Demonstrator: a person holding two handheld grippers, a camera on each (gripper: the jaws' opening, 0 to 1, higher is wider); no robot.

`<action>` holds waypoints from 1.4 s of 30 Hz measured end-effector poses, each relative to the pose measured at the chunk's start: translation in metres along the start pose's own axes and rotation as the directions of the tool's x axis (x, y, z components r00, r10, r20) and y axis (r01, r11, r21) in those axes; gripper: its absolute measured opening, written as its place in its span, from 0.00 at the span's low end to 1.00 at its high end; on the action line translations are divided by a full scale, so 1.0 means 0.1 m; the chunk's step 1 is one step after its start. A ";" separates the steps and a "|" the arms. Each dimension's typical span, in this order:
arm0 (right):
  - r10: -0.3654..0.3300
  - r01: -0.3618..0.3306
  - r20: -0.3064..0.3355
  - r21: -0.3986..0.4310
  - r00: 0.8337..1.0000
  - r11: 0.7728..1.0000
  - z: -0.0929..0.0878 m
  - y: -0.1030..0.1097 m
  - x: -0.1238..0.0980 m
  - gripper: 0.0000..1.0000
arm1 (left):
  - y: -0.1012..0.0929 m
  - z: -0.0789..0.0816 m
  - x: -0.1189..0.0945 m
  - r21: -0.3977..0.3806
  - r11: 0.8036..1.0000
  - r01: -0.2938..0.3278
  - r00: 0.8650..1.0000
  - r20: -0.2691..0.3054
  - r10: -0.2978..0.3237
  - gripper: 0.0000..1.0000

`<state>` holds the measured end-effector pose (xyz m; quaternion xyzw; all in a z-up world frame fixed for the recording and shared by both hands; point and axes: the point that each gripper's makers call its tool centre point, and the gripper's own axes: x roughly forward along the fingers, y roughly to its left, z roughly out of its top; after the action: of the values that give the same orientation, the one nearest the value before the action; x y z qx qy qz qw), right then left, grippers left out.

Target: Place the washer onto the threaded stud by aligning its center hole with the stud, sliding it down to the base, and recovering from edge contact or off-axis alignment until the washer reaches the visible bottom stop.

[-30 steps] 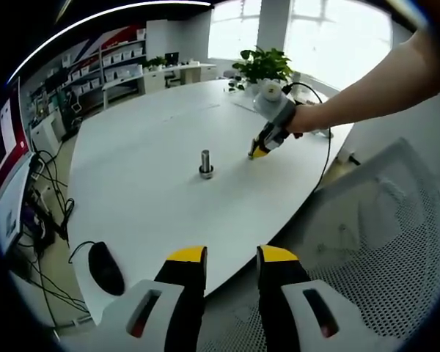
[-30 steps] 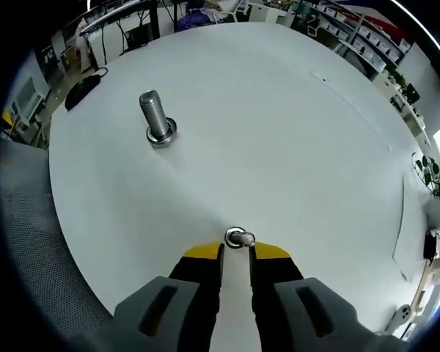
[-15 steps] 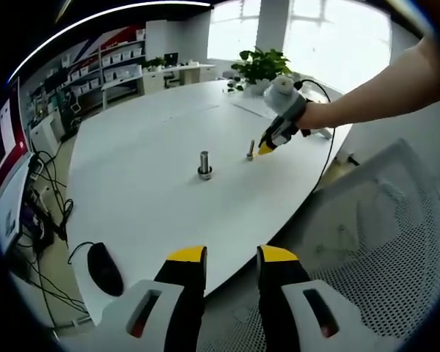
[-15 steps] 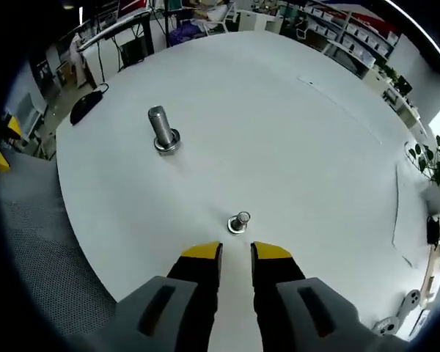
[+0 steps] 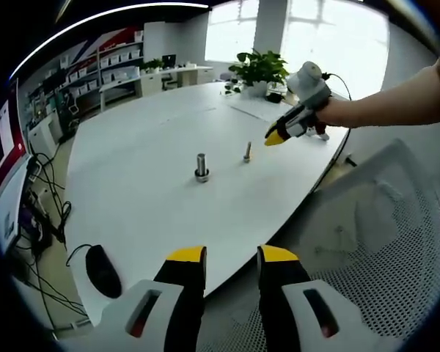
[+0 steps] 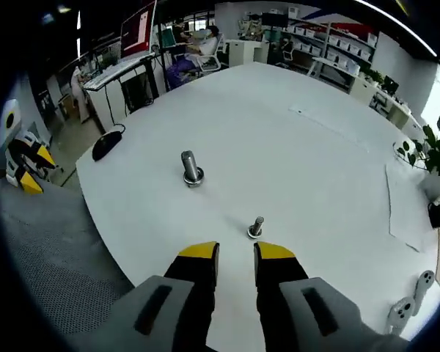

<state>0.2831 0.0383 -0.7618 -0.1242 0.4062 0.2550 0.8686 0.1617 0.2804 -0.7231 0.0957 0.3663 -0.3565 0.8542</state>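
I am holding my right gripper (image 6: 235,253) above the white table (image 6: 323,183), with its yellow-tipped jaws a narrow gap apart and nothing between them. My left gripper (image 5: 232,258) is hanging off the near edge of the table, jaws also slightly apart and carrying nothing.

Two upright metal pieces are standing on the table. The small threaded stud (image 6: 256,226) is just in front of my right jaws, and at its foot I am seeing a wider ring, which I am judging to be the washer (image 6: 254,233) resting at the base; it is too small for me to be sure that it lies flat. The larger bolt (image 6: 191,169) is standing well apart, further toward the far left side.

In the left gripper view the same small stud (image 5: 247,152) and the bolt (image 5: 202,166) are standing near each other, and my right gripper (image 5: 276,136) is floating above and beside the stud, not touching it.

To do this step well, I am thinking I should check the ring from a low angle. If one edge is riding on the thread, I should press it lightly with closed jaw tips, straight along the stud's axis, without tipping the stud.

I am not finding any readable writing or brand.
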 end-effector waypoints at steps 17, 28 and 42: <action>0.010 -0.059 0.244 0.196 0.970 0.979 0.09 0.09 -0.80 0.30 | 0.09 0.03 -0.02 -0.036 0.998 -0.042 0.999 0.017 0.043 0.27; 0.047 -0.139 0.346 0.247 0.937 0.959 0.01 0.42 -1.11 0.34 | 0.14 0.12 -0.06 -0.051 0.996 -0.076 0.995 0.054 0.079 0.29; 0.070 -0.119 0.344 0.123 0.936 0.985 -0.04 0.67 -1.11 0.35 | 0.12 0.12 -0.08 -0.006 0.995 -0.095 0.994 0.054 0.095 0.27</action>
<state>0.1839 0.0546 -0.6796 0.0030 0.2734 0.2845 0.9189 0.1727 0.2889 -0.7104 0.1021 0.3385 -0.3172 0.8800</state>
